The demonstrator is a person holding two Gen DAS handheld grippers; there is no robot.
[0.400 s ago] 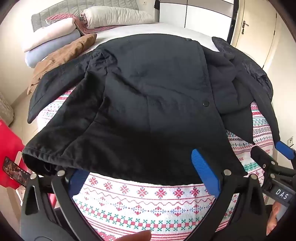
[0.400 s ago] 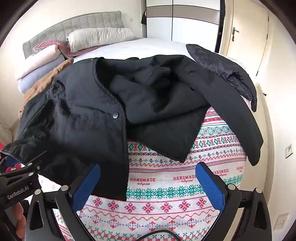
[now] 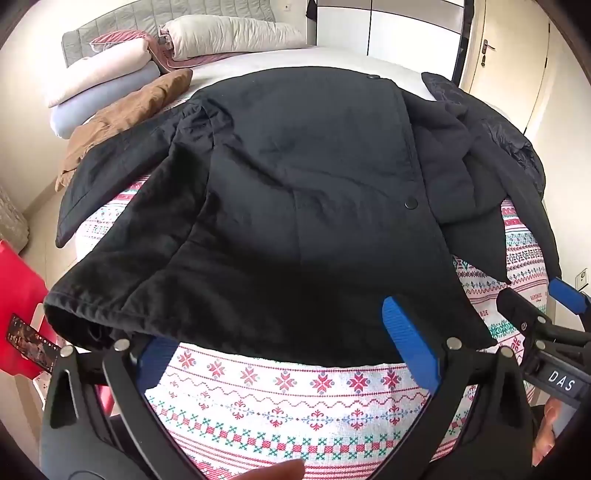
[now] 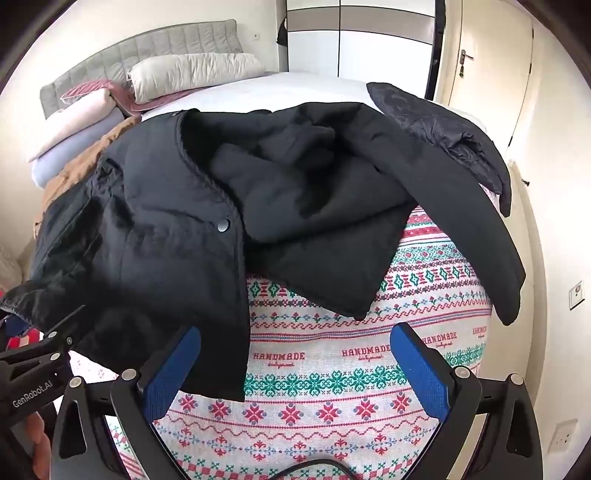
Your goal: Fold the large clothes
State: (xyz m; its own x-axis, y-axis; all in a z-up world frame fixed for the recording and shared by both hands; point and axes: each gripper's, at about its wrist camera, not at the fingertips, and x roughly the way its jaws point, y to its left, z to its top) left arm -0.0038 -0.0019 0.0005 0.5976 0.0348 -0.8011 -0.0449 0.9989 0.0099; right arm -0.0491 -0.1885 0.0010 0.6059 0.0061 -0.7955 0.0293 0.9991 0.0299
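Nearest the cameras, the left hand-held gripper (image 3: 288,354) is seen spread wide, nothing gripped; its left blue pad sits at the hem of the black jacket (image 3: 295,206), though whether it touches the cloth cannot be told, since the hem hides part of it. The right hand-held gripper (image 4: 295,373) is likewise held fully apart and empty, its left pad just beside the jacket's front edge. The jacket is laid across a patterned blanket (image 4: 332,413) on the bed (image 4: 295,83), one front panel flat, the other bunched. Beyond it, a brown garment (image 3: 129,114) and stacked pillows (image 3: 221,35) are seen by the headboard.
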